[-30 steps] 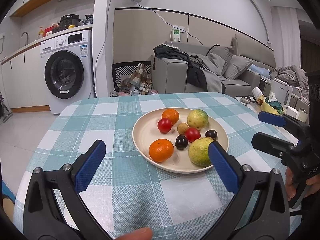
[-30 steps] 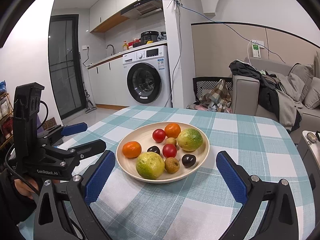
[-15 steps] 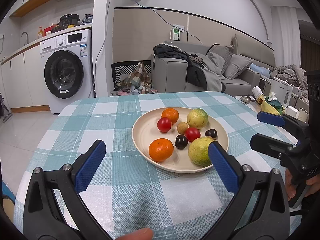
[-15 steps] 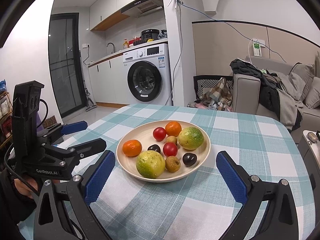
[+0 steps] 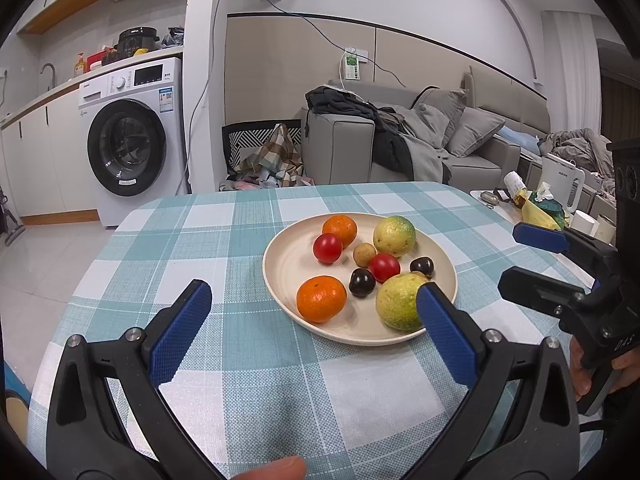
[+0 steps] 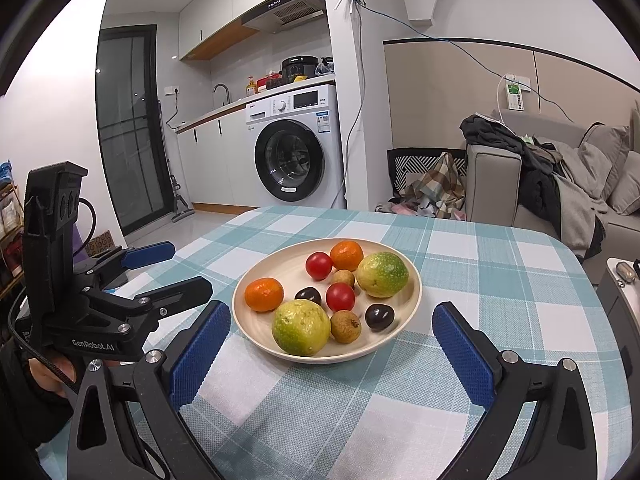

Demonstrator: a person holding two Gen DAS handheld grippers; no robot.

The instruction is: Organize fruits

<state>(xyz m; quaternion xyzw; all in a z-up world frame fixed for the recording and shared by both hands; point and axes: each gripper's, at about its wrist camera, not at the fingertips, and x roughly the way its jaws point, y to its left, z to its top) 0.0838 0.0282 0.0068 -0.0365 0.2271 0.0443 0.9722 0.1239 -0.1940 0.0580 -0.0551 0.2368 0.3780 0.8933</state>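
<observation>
Left wrist view: your left gripper (image 5: 312,304) hovers over the checked tablecloth (image 5: 256,368), fingers spread wide with nothing between them. The cream plate (image 5: 288,272) is the landmark, lying just beyond the fingertips. On the plate: one mandarin (image 5: 321,298) at its near edge, a second mandarin (image 5: 339,231) at its far edge, a green-yellow citrus (image 5: 394,236) far right, another citrus (image 5: 398,307) near right, partly behind your right-hand finger pad. Two cherry tomatoes (image 5: 327,248) and two dark plums (image 5: 362,282) lie around the plate's middle, with a small tan fruit (image 5: 364,255) among them. Your right gripper (image 5: 524,256) shows to the right of the plate, fingers apart, holding nothing.

Right wrist view: right gripper (image 6: 331,324) fingers wide apart, empty, flanking the plate's (image 6: 412,300) near rim without touching it. The near citrus (image 6: 301,332) sits at the plate's front edge, a tan fruit (image 6: 345,326) touching it on the right. Left gripper (image 6: 182,266) stands left of the plate, fingers parted. A washing machine (image 6: 294,146) stands well behind the plate.
</observation>
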